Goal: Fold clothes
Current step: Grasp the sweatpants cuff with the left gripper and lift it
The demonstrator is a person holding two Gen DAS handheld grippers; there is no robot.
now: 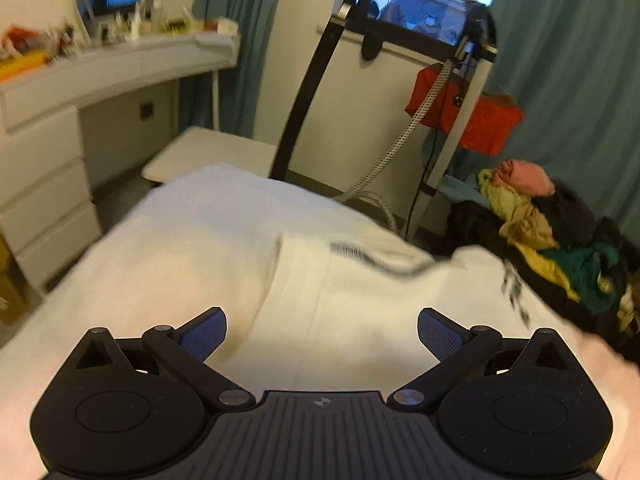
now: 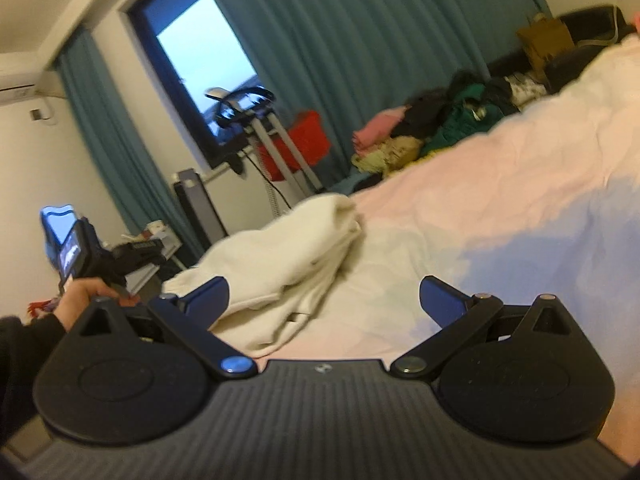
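**Two open grippers, one cream garment waiting on the bed**

Both tools are hovering over the bed with nothing in them. The left gripper (image 1: 322, 334) is holding its blue-padded fingers wide apart above the cream-white knitted garment with a black-and-white trim (image 1: 304, 280), which is lying spread but rumpled across the pale pink bedsheet (image 2: 500, 200). The right gripper (image 2: 323, 300) is likewise standing spread, with the same garment bunched just ahead and to its left, near the bed's edge. A heap of unfolded coloured clothes (image 1: 560, 240) is sitting further along the bed, well apart from the work.

To my eye the step in hand is getting hold of the garment for a fold. It would go best if each tool were pinching a single layer at an outer corner or hem, pulling the cloth flat before turning it over, since the bunched part looks likely to drag along in a lump.

No brand, label or writing is readable anywhere; the views are blurred.
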